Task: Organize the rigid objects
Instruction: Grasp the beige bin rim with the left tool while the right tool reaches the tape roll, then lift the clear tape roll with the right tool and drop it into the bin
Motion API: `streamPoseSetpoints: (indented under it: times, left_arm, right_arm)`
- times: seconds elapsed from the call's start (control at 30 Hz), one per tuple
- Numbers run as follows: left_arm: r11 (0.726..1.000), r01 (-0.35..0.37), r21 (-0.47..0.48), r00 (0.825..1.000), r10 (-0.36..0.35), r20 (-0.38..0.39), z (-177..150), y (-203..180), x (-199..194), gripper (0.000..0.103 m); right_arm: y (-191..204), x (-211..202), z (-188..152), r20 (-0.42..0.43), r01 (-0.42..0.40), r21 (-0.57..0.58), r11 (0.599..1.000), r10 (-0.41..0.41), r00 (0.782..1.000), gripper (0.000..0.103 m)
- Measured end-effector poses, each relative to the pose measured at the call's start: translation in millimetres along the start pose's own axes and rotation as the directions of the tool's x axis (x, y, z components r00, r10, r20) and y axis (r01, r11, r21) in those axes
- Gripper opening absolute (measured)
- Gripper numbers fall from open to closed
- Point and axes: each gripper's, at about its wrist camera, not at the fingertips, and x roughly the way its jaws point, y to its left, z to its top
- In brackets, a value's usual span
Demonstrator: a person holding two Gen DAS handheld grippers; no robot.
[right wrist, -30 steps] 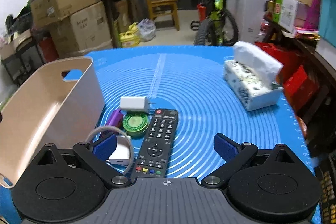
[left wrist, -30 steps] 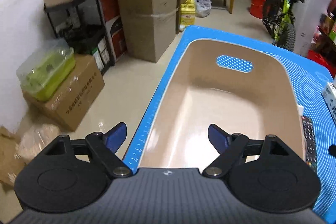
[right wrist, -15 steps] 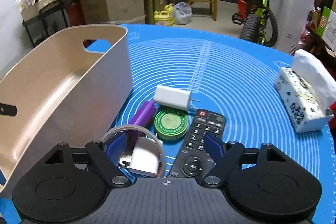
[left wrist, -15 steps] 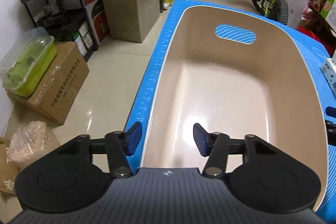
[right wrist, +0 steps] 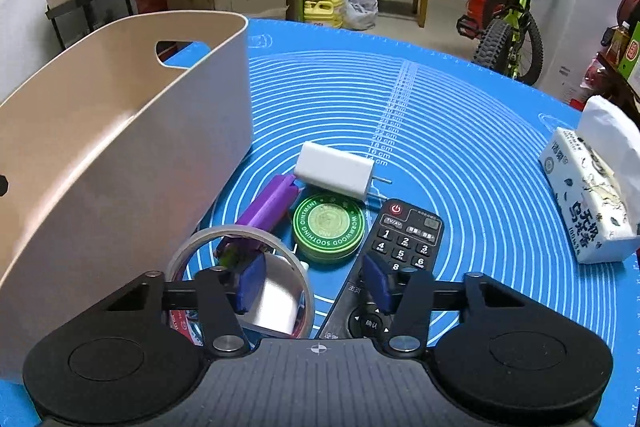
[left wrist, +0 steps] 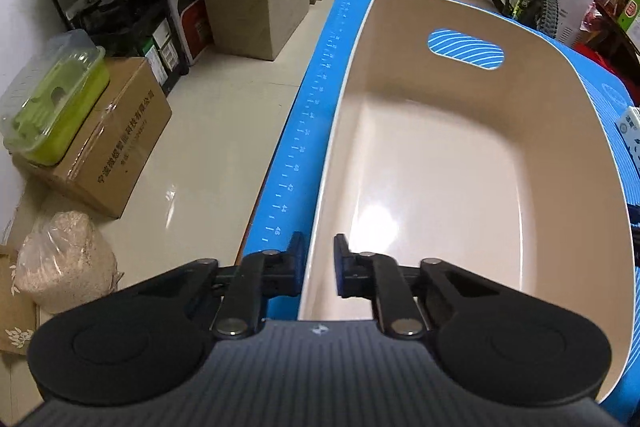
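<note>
The beige bin (left wrist: 460, 163) is seen from the left wrist camera lying empty on the blue mat (left wrist: 304, 131), its long axis running away from the left gripper (left wrist: 316, 263), whose jaws have just been closing and are clenched on the bin's near left wall. From the right wrist camera, the tape roll (right wrist: 240, 275) lies just right of the bin, beside the remote (right wrist: 400, 243), which points lengthwise away; the right gripper (right wrist: 312, 283), jaws just closing but not yet pressing, is seen straddling the roll's right rim.
</note>
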Motion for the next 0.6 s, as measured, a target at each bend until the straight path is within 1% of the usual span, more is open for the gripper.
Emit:
streamPoseSetpoints:
  times: [0.03,0.07,0.1,0.2,0.23,0.5,0.6]
  left_arm:
    - [1.0,-0.006,0.0,1.0,0.006,0.002,0,0,0,0.009]
    - [1.0,0.008,-0.008,1.0,-0.008,0.001,0,1,0,0.008]
    - [1.0,0.014,-0.015,1.0,-0.014,0.001,0,3,0,0.008]
    - [1.0,0.02,-0.017,1.0,-0.02,0.002,-1,2,0,0.007]
    - [1.0,0.018,-0.015,1.0,-0.018,0.003,-1,1,0,0.007]
    - [1.0,0.019,-0.017,1.0,-0.019,0.004,-1,2,0,0.007]
    - [1.0,0.017,-0.015,1.0,-0.017,0.005,-2,1,0,0.007]
  right_arm:
    - [1,0,1,-0.004,-0.002,-0.002,1.0,0.002,1.0,0.052]
    - [1,0,1,-0.006,-0.008,-0.006,1.0,0.008,1.0,0.049]
    - [2,-1,1,-0.004,-0.014,-0.01,1.0,0.014,1.0,0.049]
    - [6,-3,4,-0.004,-0.027,-0.026,0.999,0.026,1.0,0.038]
    - [6,-3,4,-0.006,-0.037,-0.028,0.999,0.037,0.999,0.027]
    - [12,-17,3,0.011,-0.013,-0.066,0.998,0.013,1.0,0.02]
    - [9,-27,5,0.039,0.0,-0.063,0.998,0.003,0.999,0.018]
